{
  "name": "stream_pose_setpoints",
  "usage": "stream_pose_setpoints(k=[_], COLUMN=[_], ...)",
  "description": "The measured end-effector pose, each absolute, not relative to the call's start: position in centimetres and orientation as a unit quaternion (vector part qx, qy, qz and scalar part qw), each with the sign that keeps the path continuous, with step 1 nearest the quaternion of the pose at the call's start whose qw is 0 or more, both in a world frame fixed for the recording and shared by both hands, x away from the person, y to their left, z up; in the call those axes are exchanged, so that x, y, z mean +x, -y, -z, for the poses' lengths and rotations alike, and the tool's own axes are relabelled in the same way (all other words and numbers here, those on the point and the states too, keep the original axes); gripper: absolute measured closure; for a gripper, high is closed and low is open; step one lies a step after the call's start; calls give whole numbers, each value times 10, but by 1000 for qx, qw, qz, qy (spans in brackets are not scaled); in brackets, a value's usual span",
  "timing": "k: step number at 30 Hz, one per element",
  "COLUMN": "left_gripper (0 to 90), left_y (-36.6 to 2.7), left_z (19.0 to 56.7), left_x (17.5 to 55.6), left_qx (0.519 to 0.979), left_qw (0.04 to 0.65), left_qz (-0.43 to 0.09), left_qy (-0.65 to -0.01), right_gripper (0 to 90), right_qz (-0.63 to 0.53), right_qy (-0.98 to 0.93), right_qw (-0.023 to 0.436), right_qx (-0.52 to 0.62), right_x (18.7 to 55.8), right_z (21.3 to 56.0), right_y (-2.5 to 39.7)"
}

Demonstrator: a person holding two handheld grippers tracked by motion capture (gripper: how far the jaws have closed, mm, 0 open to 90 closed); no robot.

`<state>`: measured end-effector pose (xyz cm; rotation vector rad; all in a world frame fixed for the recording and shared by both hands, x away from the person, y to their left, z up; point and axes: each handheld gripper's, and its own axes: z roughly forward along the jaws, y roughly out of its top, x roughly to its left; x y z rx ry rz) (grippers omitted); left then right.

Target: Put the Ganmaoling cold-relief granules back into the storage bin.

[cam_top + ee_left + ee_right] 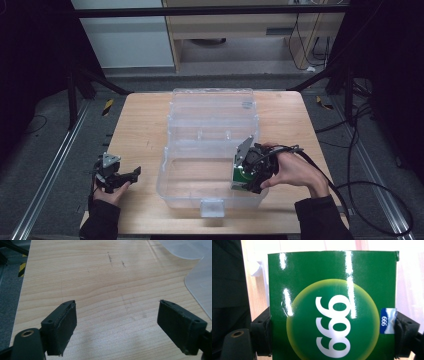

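Observation:
A glossy green box printed with a yellow disc and white "999" sits clamped between the two jaws of my right gripper. In the high view that gripper holds the green box inside the right end of a clear plastic bin, whose hinged lid lies open toward the back. My left gripper rests low over the wooden table to the left of the bin, open. Its jaws stand wide apart with bare wood between them.
The clear bin's rounded corner lies to the right of the left gripper. A black cable trails from the right gripper off the table's right side. Metal rails and dark frame legs flank the table on the grey floor.

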<state>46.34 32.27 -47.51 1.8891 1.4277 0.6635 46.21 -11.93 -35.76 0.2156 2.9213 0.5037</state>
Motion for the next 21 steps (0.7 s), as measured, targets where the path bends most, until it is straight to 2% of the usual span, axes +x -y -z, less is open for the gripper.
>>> stream_pose_setpoints(k=[21], left_gripper=[154], left_y=[-323], left_z=[475], left_x=[463], left_qx=[725], left_qw=[334], left_qz=[-253], left_qy=[-547], right_gripper=[156], right_qz=[-146], right_qy=[-984], right_qw=[74], right_qx=[67], right_x=[463], right_z=[390], right_y=[116])
